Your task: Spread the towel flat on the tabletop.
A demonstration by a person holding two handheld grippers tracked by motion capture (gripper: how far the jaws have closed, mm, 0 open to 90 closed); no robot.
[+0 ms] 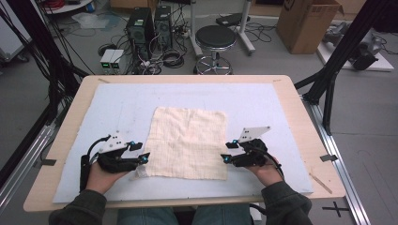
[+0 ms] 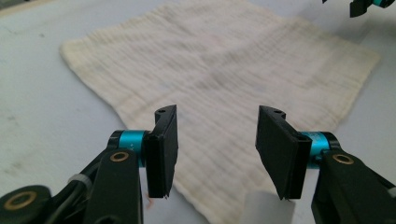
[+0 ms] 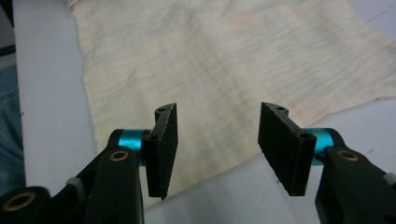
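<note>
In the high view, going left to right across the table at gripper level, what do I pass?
Light wooden table edge → pale blue mat → left gripper → cream square woven cloth → right gripper → pale blue mat again → wooden table edge.

cloth — far edge cut off by the top of the right gripper view | cloth's near-left corner in the high view — hidden behind left tool | person's sleeves cut by bottom edge | white blur between the jaws in the left gripper view — cannot tell what

table: wood | blue mat on it | cream cloth flat, apparently
</note>
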